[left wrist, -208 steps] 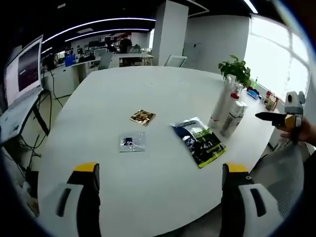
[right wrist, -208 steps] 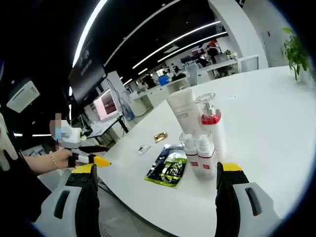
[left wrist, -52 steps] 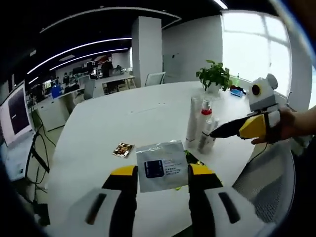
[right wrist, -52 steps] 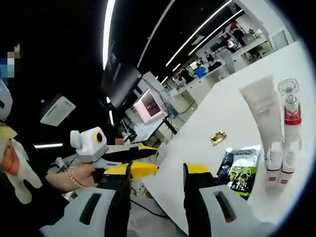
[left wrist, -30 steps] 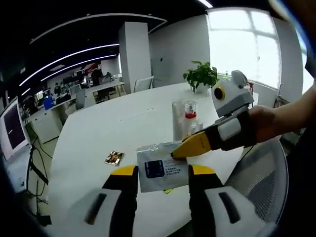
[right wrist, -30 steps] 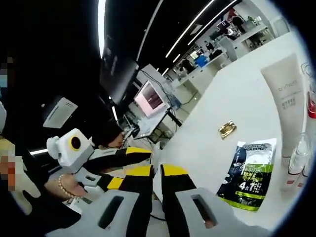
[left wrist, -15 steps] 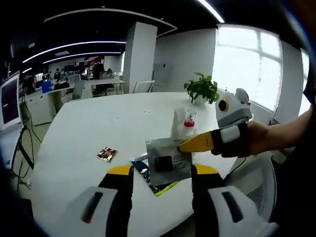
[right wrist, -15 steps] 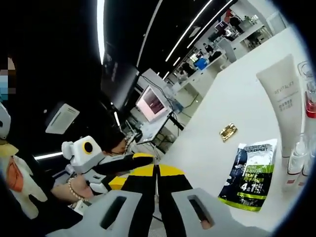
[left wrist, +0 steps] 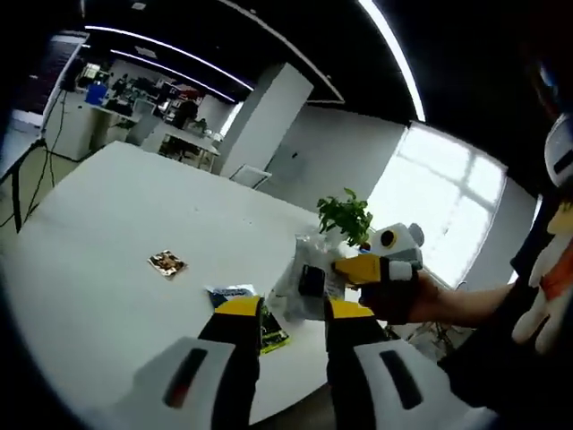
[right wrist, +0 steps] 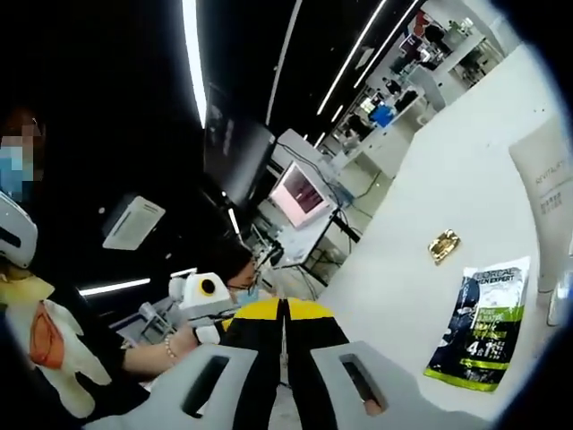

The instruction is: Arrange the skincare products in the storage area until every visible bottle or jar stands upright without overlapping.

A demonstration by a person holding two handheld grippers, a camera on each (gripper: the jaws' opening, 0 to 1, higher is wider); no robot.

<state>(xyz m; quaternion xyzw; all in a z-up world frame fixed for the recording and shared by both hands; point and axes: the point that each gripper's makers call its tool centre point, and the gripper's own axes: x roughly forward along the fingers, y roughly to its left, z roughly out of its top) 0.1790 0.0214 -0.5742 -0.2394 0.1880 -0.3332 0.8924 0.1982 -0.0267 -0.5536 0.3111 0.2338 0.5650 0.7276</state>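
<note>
Left gripper (left wrist: 294, 309): closed on silver sachet (left wrist: 300, 279), held above the worktop (left wrist: 81, 233).
Right gripper (right wrist: 285, 309): jaws shut together; the sachet's edge appears pinched.
Done: white tube (right wrist: 548, 193) stood upright.
Left: green sachet (right wrist: 479, 321) and gold sachet (right wrist: 443, 244) lying flat.

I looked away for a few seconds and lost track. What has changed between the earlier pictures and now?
The silver sachet that lay flat on the table has been lifted by the left tongs. The right tongs came across, closed and now pinch its edge too. The gold sachet, the green-and-black pouch and the white tube stayed put.
</note>
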